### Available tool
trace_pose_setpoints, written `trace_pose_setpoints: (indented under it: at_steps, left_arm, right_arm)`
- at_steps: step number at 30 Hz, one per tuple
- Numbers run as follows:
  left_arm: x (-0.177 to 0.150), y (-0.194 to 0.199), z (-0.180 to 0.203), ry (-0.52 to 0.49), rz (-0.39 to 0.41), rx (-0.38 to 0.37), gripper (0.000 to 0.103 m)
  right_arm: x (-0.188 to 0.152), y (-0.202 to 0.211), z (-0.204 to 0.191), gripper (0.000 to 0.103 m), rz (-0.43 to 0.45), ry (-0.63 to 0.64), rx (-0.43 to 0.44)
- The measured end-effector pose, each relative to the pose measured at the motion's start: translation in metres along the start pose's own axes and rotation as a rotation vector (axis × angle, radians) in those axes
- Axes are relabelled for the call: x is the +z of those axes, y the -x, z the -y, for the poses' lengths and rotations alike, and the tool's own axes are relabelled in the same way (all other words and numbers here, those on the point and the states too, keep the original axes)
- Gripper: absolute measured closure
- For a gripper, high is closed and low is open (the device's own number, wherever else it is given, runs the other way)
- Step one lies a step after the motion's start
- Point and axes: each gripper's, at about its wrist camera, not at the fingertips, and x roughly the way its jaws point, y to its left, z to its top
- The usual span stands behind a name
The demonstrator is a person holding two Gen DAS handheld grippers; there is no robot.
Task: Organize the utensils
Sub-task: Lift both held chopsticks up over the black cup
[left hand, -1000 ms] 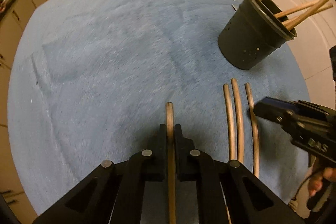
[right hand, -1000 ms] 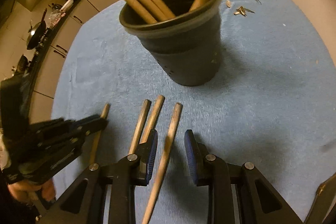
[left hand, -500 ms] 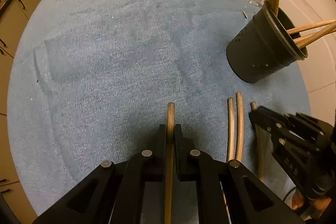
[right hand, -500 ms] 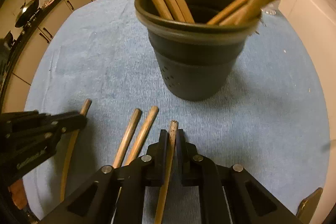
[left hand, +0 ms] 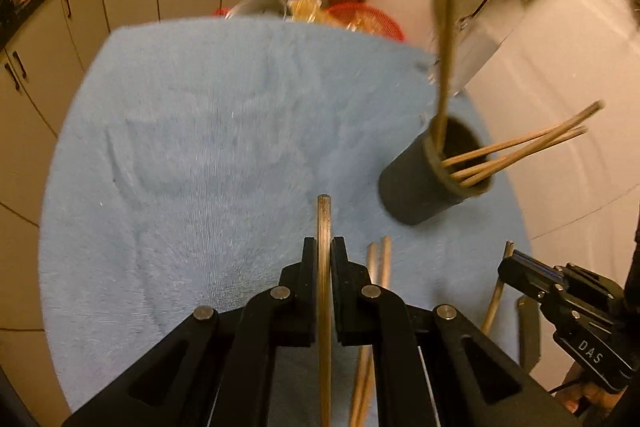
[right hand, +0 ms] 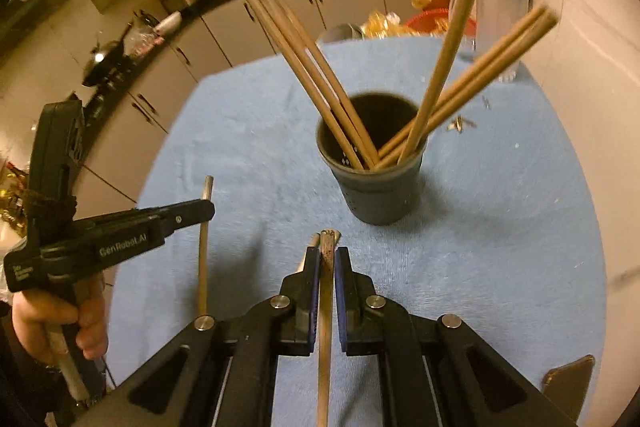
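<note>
We see the left claw [left hand: 324, 253] clamped on a chopstick [left hand: 324, 223] that runs straight out between its fingers, its tip past them and over the blue towel [left hand: 192, 147]. The right claw [right hand: 327, 261] has just closed its jaws, and they now pinch a second stick [right hand: 326, 291] the same way. Ahead and right of the left claw stands the dark cup [left hand: 424, 183], upright on the towel with several sticks leaning out of it; from the right claw it sits straight ahead. Just right of the left claw's fingers, a loose pair [left hand: 378, 263] lies side by side on the towel. A hand [right hand: 56, 323] grips the left claw's handle.
</note>
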Motion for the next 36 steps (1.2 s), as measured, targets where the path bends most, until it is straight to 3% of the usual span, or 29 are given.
trace_pose_setpoints:
  at_steps: [13,36]
  left_arm:
    - [-0.003,0.097,0.01,-0.026,0.173,-0.058,0.097]
    - [0.032,0.149,0.043,-0.093,0.301,-0.066,0.097]
  right_arm:
    - [0.011,0.085,0.009,0.095,0.124,0.009,0.074]
    - [0.048,0.147,0.012,0.095,0.272,0.03,0.067]
